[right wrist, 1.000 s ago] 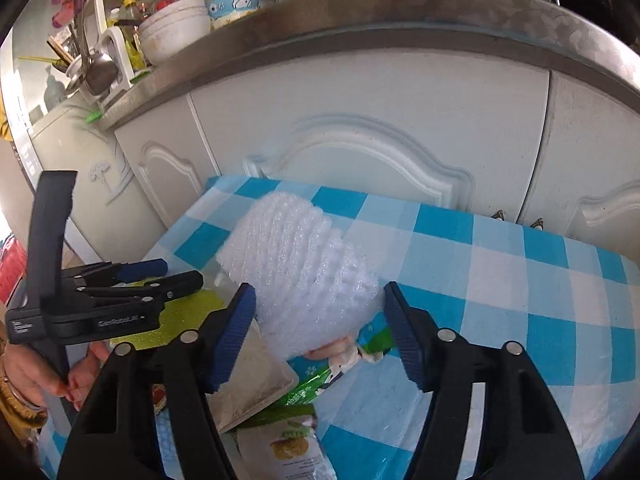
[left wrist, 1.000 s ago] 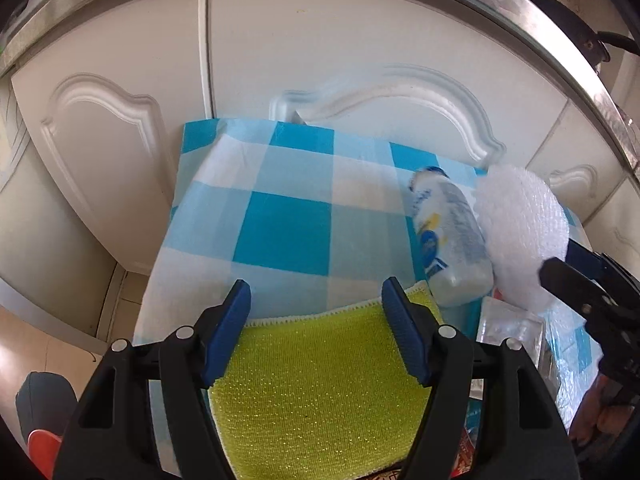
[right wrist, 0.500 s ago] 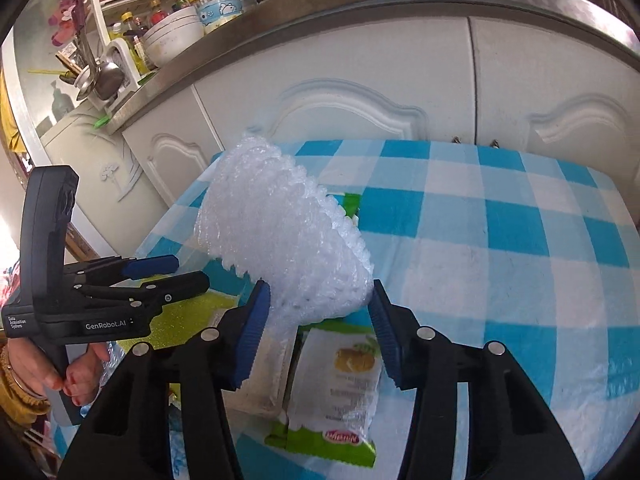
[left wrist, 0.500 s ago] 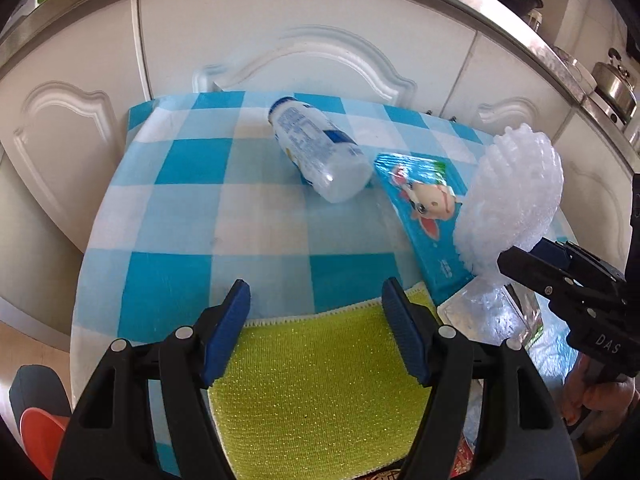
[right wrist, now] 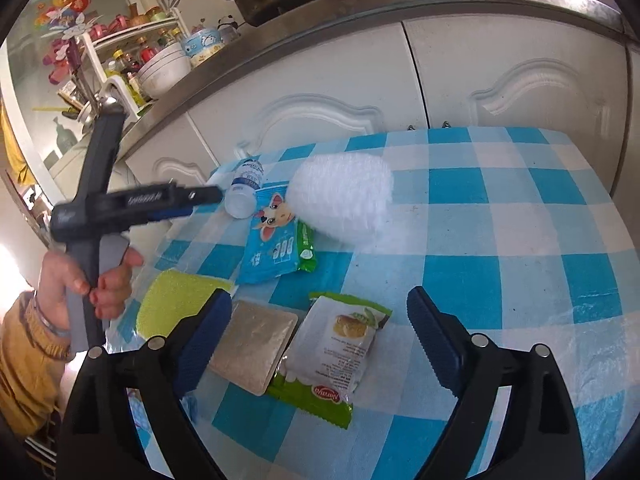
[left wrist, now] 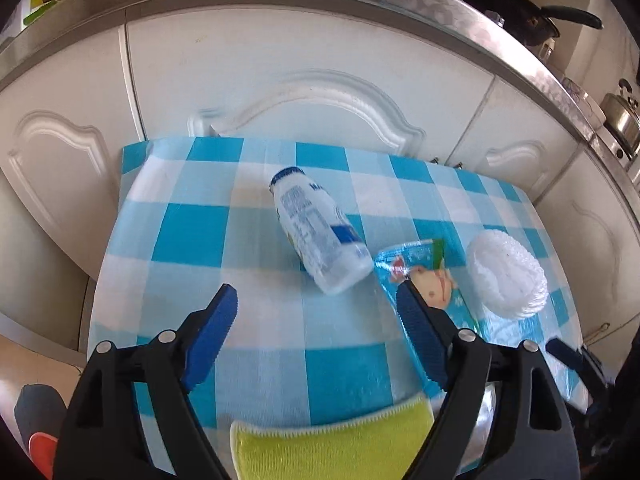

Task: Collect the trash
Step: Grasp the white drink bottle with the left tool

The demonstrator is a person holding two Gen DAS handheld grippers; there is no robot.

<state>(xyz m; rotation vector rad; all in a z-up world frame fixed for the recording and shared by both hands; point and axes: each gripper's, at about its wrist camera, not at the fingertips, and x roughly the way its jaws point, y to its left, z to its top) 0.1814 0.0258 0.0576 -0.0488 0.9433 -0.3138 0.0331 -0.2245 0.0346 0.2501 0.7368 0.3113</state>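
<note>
The trash lies on a blue-checked tablecloth (left wrist: pixel 192 240). There is a white plastic bottle (left wrist: pixel 316 232) on its side, a blue tissue packet (left wrist: pixel 424 276) and a white foam net (left wrist: pixel 506 276). My left gripper (left wrist: pixel 316 304) hangs above the cloth, its jaws opening with nothing between them. A green sponge (left wrist: pixel 332 448) lies just under its base. My right gripper (right wrist: pixel 320 308) is also opening and holds nothing. The foam net (right wrist: pixel 340 204) is blurred beyond it. A white-and-green snack packet (right wrist: pixel 336 352) and a beige pouch (right wrist: pixel 252 348) lie below its fingers. A hand (right wrist: pixel 100 280) holds the left gripper (right wrist: pixel 200 200).
White cabinet doors (left wrist: pixel 304 80) rise right behind the table, under a steel counter with a pan (left wrist: pixel 516 12). A green wipes packet (right wrist: pixel 306 246) lies beside the blue packet (right wrist: pixel 272 248). At the far left a rack (right wrist: pixel 120 64) holds bowls and jars.
Both jaws have widened. The foam net has left the right gripper and now sits on the cloth by the blue packet. The sponge is out from between the left fingers, and that gripper has lifted.
</note>
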